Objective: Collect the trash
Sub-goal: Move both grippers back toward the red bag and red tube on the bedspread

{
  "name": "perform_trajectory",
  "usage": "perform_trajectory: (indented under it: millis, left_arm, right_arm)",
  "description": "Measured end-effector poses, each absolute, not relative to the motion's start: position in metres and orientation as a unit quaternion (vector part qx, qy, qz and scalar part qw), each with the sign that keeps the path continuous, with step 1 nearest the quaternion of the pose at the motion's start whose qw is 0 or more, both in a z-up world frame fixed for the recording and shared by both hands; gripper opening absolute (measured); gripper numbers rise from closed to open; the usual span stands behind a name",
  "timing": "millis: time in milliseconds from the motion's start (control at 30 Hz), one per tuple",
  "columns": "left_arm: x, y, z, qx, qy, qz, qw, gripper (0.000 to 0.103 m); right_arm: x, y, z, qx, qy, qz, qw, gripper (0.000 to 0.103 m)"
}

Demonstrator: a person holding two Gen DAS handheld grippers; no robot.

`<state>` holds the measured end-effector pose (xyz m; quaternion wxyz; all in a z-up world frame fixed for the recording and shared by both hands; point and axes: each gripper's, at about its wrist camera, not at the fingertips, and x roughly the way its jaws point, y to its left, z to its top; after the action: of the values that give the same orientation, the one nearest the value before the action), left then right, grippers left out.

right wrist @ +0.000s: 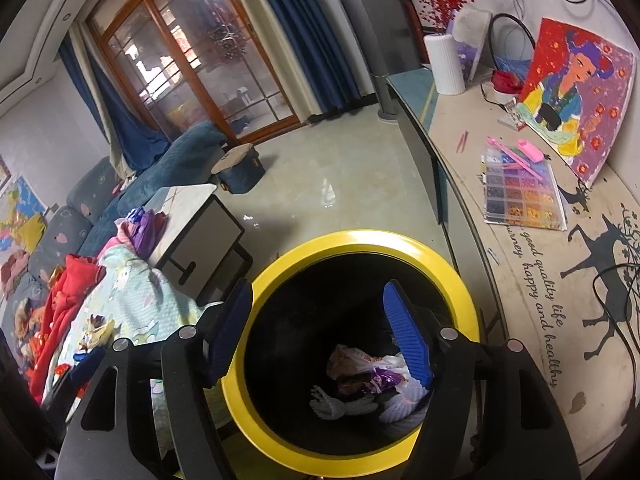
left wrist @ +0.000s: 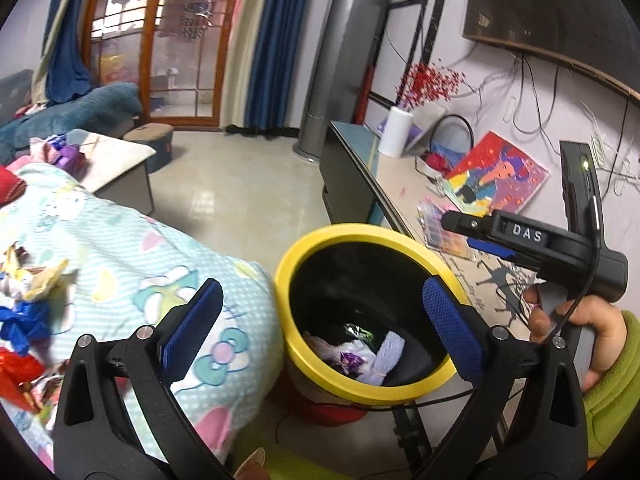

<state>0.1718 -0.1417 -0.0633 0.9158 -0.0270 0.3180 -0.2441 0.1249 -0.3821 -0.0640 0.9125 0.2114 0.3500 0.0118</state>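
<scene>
A round bin with a yellow rim [left wrist: 320, 236] and black inside stands between the quilt and the low cabinet; it also shows in the right wrist view [right wrist: 460, 276]. Wrappers and white paper [left wrist: 360, 354] lie at its bottom, seen too in the right wrist view [right wrist: 370, 380]. My left gripper [left wrist: 324, 332] is open and empty, just above the bin's near rim. My right gripper [right wrist: 320, 336] is open and empty, over the bin mouth; its body shows in the left wrist view [left wrist: 532, 244]. More crumpled trash [left wrist: 28, 312] lies on the quilt at left.
A pale patterned quilt [left wrist: 140, 256] covers the surface left of the bin. A low cabinet [right wrist: 532, 280] on the right carries a bead box [right wrist: 520, 192], a painting [right wrist: 576, 92] and a white vase [right wrist: 444, 64]. A small table [right wrist: 192, 216], stool and sofa stand beyond.
</scene>
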Motion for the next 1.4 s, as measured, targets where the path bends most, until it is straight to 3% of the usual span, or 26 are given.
perform_trajectory:
  millis: [600, 1400]
  left_arm:
    - [0.159, -0.08, -0.045, -0.068, 0.282, -0.18, 0.94, 0.092]
    - [0.15, 0.02, -0.035, -0.127, 0.248, -0.052, 0.959, 0.092]
  right_arm:
    - [0.102, -0.309, -0.021, 0.16, 0.286, 0.096, 0.94, 0.066]
    - [0.09, -0.22, -0.013, 0.073, 0.291, 0.182, 0.937, 0.067]
